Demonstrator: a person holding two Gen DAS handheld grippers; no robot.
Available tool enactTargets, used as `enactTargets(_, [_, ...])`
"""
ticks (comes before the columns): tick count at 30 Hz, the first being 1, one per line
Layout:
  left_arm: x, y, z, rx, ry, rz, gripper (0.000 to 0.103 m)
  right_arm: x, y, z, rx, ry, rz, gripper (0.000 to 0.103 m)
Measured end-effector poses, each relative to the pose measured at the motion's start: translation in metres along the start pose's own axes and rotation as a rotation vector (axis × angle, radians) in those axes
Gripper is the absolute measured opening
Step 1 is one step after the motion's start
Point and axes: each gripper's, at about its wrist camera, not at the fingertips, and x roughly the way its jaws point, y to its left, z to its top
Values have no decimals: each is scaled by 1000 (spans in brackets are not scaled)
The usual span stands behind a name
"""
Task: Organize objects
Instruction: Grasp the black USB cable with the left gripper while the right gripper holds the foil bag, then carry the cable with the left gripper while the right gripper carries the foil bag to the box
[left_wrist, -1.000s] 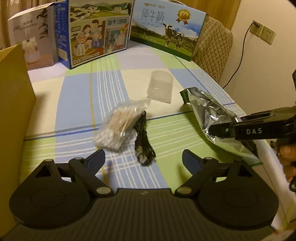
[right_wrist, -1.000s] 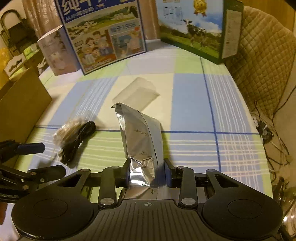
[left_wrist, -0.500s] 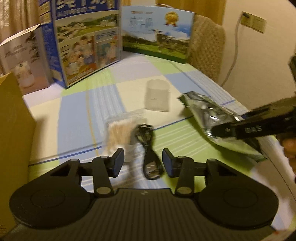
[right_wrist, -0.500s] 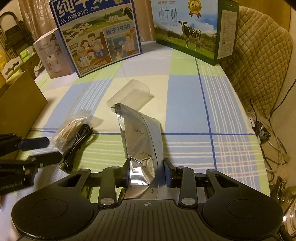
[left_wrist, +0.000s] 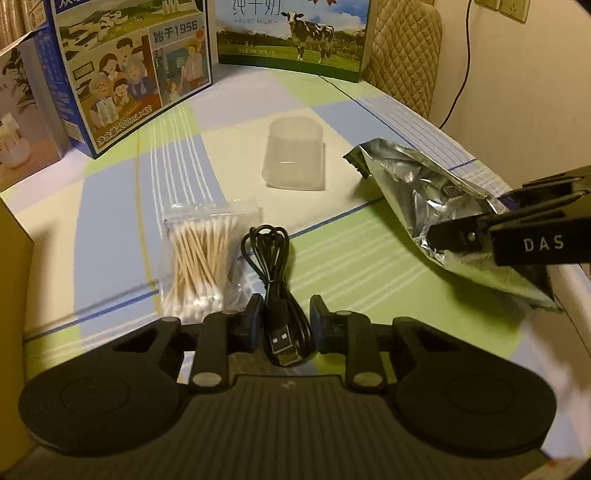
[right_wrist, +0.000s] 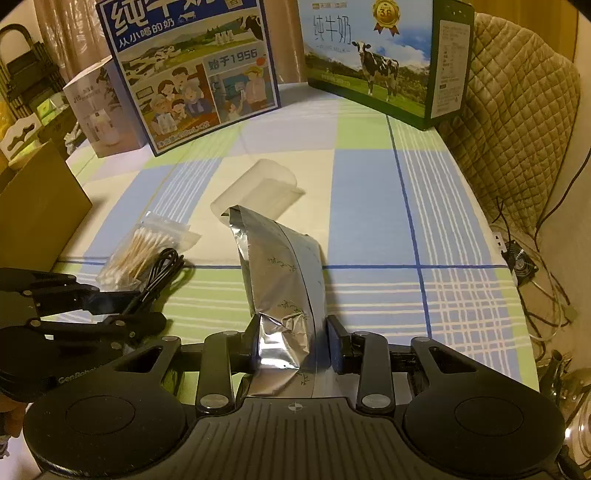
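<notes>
Cable (left_wrist: 277, 295), a black coiled one with a USB plug, lies near the front edge of the table (left_wrist: 110, 229), just beside a bag of cotton swabs (left_wrist: 201, 266). The left gripper (left_wrist: 283, 319) is closing around it, but its pads do not seem to press it yet. The right gripper (right_wrist: 291, 341) is clenched on a foil pouch (right_wrist: 280, 273) near the table's right edge. The step in hand appears to be grasping the cable; next it needs a firm pinch, then a lift, perhaps toward the cardboard box (right_wrist: 33, 206) at the left edge.
</notes>
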Motion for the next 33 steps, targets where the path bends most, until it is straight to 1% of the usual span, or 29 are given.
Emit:
enactTargets(2, [-4, -1, -3, -10, 12, -7, 18, -3, 1, -2, -3, 8, -2, 32])
enactTargets(6, [-23, -5, -17, -27, 25, -27, 17, -11, 11, -13, -41, 47, 6, 32])
enactTargets(8, [-34, -6, -26, -34, 26, -30, 17, -14, 17, -19, -62, 50, 4, 32])
enactTargets(9, [-38, -6, -31, -36, 28, -31, 17, -14, 19, -21, -70, 56, 1, 33])
enactTargets(11, [-44, -7, -39, -32, 32, -25, 17, -15, 22, -23, -77, 67, 2, 42])
enactTargets(12, [-45, -8, -41, -25, 33, -24, 17, -14, 23, -24, -77, 71, 4, 48])
enactTargets(13, [-46, -8, -42, -21, 34, -22, 17, -13, 23, -24, -77, 75, 6, 52])
enactTargets(16, [-46, -8, -40, -17, 30, -18, 18, -11, 23, -25, -84, 82, 6, 53])
enactTargets(18, [-44, -8, -38, -10, 34, -14, 20, -8, 23, -26, -92, 96, 0, 53])
enactTargets(19, [-42, -9, -38, -2, 37, -12, 23, -6, 23, -27, -100, 102, -6, 53])
enactTargets(25, [-34, -11, -38, 6, 48, -13, 23, 1, 26, -30, -142, 134, -25, 53])
enactTargets(28, [-33, -10, -36, -6, 53, -21, 15, 3, 29, -31, -155, 136, -34, 52])
enactTargets(32, [-36, -10, -38, -30, 57, -19, 14, 0, 31, -30, -164, 131, -49, 42])
enactTargets(33, [-37, -10, -39, -41, 57, -22, 14, -2, 32, -30, -161, 124, -48, 38])
